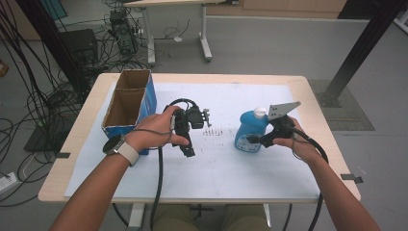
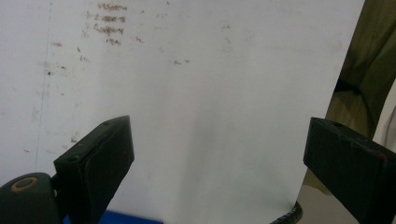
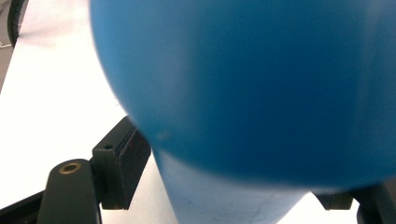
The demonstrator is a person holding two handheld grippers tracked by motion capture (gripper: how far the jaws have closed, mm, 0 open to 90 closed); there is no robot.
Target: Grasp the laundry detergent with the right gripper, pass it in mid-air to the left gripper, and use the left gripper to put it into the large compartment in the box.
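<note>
right hand (image 1: 300, 144) is seen low over the table's (image 1: 308, 91) right half in the high view, forearm entering from the bottom right, right tool (image 1: 260, 139) held level and pointed left at the blue bottle (image 1: 250, 130). the bottle stands upright on the white sheet (image 1: 226, 168) right of centre; rounded blue body, white cap, small label near the base. in the right gripper view its blue body (image 3: 252, 79) is seen blurred between the jaws, with the left jaw against its side; contact on the other side cannot be told, so a firm clamp isn't confirmed. left hand (image 1: 154, 130) is rested mid-table beside the cardboard box (image 1: 130, 103), watch on the wrist, left tool (image 1: 185, 139) angled down toward the sheet. in the left gripper view its jaws are held wide apart over bare sheet (image 2: 210, 93), nothing between them.
</note>
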